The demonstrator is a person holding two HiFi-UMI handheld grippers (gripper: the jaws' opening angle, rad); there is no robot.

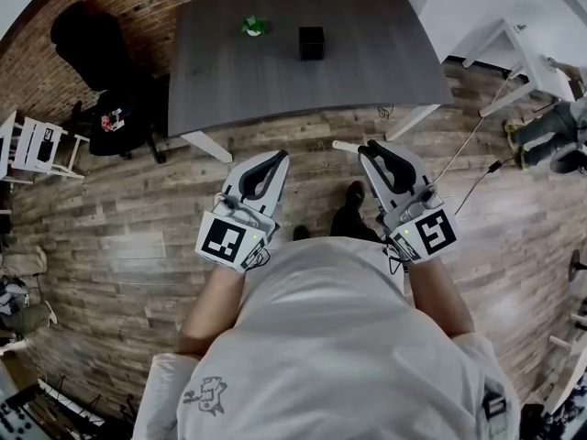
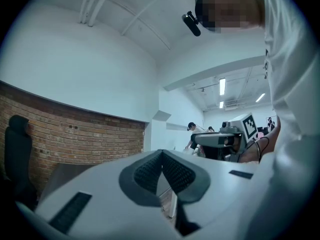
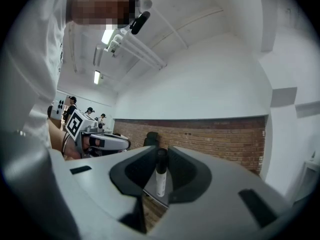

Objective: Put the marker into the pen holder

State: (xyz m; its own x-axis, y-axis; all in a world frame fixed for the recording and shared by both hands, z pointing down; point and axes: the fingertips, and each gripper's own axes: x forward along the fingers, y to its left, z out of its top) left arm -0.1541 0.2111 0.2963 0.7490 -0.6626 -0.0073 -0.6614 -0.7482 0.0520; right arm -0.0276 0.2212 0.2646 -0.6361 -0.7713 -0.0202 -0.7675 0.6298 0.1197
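The right gripper is clamped on the marker: in the right gripper view its two dark pads press on the marker from either side, and the marker stands crosswise between them, black cap at the top and white barrel below. In the head view a short length of the white barrel sticks out from the jaw tips toward the left gripper. The left gripper's jaws are closed on nothing; in the left gripper view the pad tips meet, and only a narrow gap shows behind them. The person holds both grippers side by side in front of the body, above the wood-plank floor, with the jaws pointing forward. The grey table lies ahead of both sets of jaws and well apart from them. On its far part stands the black pen holder, ahead of the grippers and between their two lines. A small green object sits on the table just to the holder's left. A black chair stands off to the left of the table, against the brick wall.
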